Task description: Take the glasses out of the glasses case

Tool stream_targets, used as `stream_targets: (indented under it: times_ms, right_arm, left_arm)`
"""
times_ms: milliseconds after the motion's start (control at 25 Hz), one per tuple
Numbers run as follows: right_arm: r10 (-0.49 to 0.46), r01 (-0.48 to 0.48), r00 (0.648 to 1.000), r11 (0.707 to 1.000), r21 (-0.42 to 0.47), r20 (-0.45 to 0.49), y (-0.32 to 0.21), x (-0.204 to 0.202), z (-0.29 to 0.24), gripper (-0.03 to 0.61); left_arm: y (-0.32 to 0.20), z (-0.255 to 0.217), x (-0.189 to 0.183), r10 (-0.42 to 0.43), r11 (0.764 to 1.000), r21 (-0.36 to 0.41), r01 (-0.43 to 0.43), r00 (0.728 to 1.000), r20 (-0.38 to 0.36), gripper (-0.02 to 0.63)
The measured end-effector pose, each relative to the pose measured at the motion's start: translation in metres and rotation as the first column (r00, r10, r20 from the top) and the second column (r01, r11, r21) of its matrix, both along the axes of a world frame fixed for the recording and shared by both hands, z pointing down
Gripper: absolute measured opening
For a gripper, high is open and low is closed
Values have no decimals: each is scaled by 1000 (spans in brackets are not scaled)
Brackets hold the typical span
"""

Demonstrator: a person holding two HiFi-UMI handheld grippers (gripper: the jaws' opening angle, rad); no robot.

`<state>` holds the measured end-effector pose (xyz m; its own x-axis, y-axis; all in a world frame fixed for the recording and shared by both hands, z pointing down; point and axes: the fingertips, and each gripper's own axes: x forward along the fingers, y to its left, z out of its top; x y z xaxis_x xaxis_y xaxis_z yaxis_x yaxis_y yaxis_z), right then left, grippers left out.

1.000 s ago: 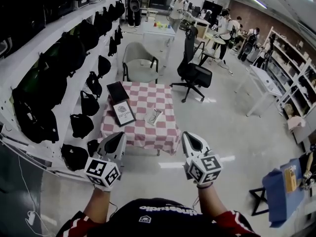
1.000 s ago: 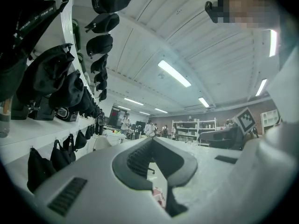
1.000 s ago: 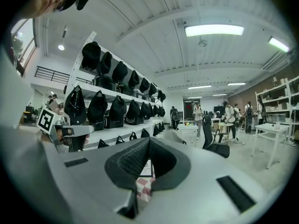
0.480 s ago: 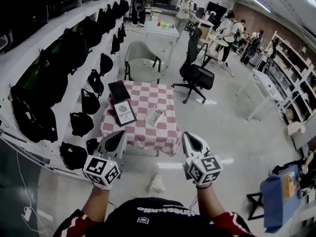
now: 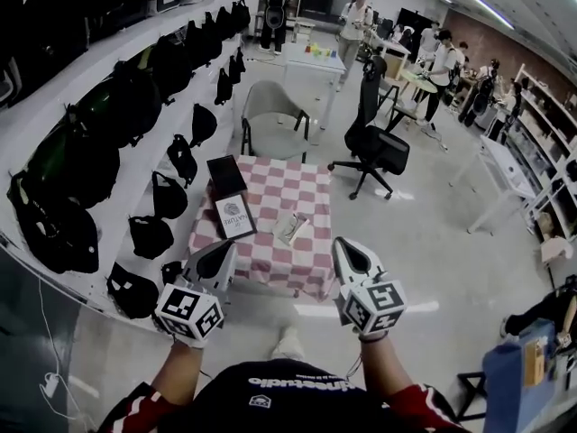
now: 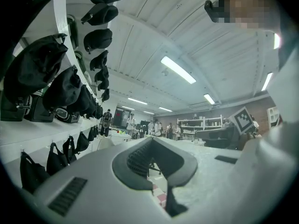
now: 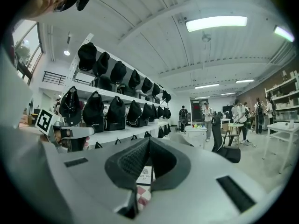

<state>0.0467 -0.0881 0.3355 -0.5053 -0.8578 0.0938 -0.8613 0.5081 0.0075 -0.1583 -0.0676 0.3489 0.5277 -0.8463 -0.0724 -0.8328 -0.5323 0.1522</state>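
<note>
Both tools are pointing level at the table (image 5: pixel 270 264), which is standing well apart from them. The left gripper (image 5: pixel 225 253) is showing its jaws fully together with nothing between them, and the right gripper (image 5: pixel 344 251) is doing the same. The case (image 5: pixel 290 228) is most likely the pale oblong item lying near the middle of the cloth. It is too small here to tell whether it is open.

Judged step: closing the gap to the table. Doing it well is a matter of opening both grippers before arrival. One is then steadying the case body while the other is lifting the lid, and neither is pinching the lenses.

A red-and-white checked cloth is covering the table. A black box (image 5: pixel 226 174) and a printed card (image 5: pixel 234 217) are lying along its left side, apart from the case. A grey chair (image 5: pixel 275 115) is standing behind the table and an office chair (image 5: pixel 379 142) to its right. Shelves (image 5: pixel 54 124) of black bags are lining the left wall, and people are working at the far end
</note>
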Motion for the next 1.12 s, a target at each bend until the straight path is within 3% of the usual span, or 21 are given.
stream_targets:
  times_ms: [720, 1120]
  right_arm:
    - [-17, 18, 999, 999, -35, 27, -123, 62, 19, -3]
    - [-46, 47, 998, 998, -39, 39, -169, 76, 23, -2]
  left_arm:
    - [-112, 10, 75, 9, 999, -45, -7, 998, 55, 6]
    - [-153, 12, 90, -16, 998, -52, 19, 998, 54, 6]
